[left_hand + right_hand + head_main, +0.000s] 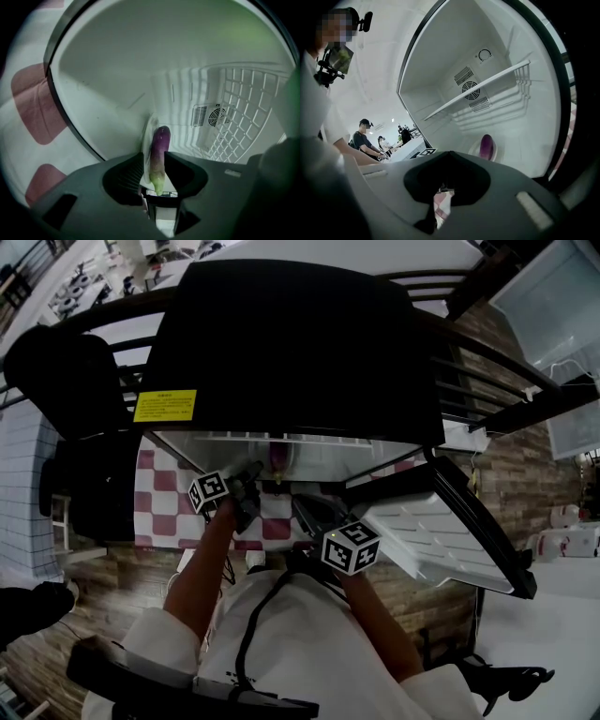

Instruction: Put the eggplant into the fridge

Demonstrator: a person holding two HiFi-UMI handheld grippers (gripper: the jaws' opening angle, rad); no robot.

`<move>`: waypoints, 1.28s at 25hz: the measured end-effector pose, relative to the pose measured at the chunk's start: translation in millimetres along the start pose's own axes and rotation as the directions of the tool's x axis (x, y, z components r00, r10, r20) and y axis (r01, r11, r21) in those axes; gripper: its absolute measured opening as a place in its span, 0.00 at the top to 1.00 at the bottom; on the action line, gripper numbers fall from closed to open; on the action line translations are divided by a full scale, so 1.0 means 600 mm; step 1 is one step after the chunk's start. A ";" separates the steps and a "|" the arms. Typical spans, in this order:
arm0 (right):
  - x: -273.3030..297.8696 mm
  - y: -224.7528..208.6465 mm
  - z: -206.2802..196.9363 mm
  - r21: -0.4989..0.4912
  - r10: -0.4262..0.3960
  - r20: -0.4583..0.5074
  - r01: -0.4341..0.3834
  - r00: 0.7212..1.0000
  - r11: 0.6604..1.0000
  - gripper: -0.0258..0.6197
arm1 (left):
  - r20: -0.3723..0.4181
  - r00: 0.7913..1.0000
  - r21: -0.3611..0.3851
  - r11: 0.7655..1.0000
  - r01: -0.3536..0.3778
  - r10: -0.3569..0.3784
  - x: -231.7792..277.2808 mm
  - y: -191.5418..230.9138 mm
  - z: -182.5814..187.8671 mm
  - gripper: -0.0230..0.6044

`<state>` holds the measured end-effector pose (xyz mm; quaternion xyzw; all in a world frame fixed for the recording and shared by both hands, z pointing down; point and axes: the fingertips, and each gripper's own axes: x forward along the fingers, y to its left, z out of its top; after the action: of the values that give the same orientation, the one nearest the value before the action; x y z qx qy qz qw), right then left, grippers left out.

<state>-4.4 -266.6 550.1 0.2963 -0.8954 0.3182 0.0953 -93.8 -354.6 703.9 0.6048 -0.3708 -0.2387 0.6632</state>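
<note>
left gripper [156, 158]: jaws apart round glossy purple eggplant [160, 152], green-tipped | right gripper [449, 153]: jaws together, empty | fridge [117, 70]: smooth white walls, wire shelf [243, 119] | below: red-white checked surface [159, 495]

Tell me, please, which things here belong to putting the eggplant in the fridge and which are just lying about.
Part of the job:
- eggplant, between the left claw's parted jaws
- fridge, door open

Just lying about:
- checked cloth
- wire shelf
- right claw, shut and empty
- bystanders in the background
</note>
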 end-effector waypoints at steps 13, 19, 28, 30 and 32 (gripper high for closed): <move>-0.014 0.003 0.007 0.023 -0.001 0.043 0.000 0.999 1.000 0.95 | -0.013 0.999 0.012 0.999 -0.031 0.032 -0.004 -0.004 -0.003 0.68; -0.014 0.001 0.014 0.030 -0.004 0.060 0.003 0.998 1.000 0.95 | -0.018 0.998 0.022 0.998 -0.052 0.053 -0.004 -0.004 -0.007 0.67; -0.014 -0.007 0.016 0.043 -0.011 0.065 0.009 0.998 0.999 0.95 | -0.021 0.996 0.013 0.996 -0.086 0.086 -0.003 0.011 -0.010 0.82; -0.016 -0.008 0.020 0.041 -0.017 0.066 0.014 0.998 0.999 0.95 | -0.014 0.994 0.009 0.994 -0.106 0.106 -0.001 0.017 -0.006 0.95; -0.018 -0.008 0.024 0.038 -0.021 0.068 0.018 0.997 0.999 0.95 | -0.009 0.994 0.002 0.994 -0.111 0.112 0.003 0.019 -0.003 0.95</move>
<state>7.3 -273.8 537.4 0.3174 -0.8892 0.3237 0.0622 -92.9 -353.2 715.2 0.5847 -0.4011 -0.1983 0.6767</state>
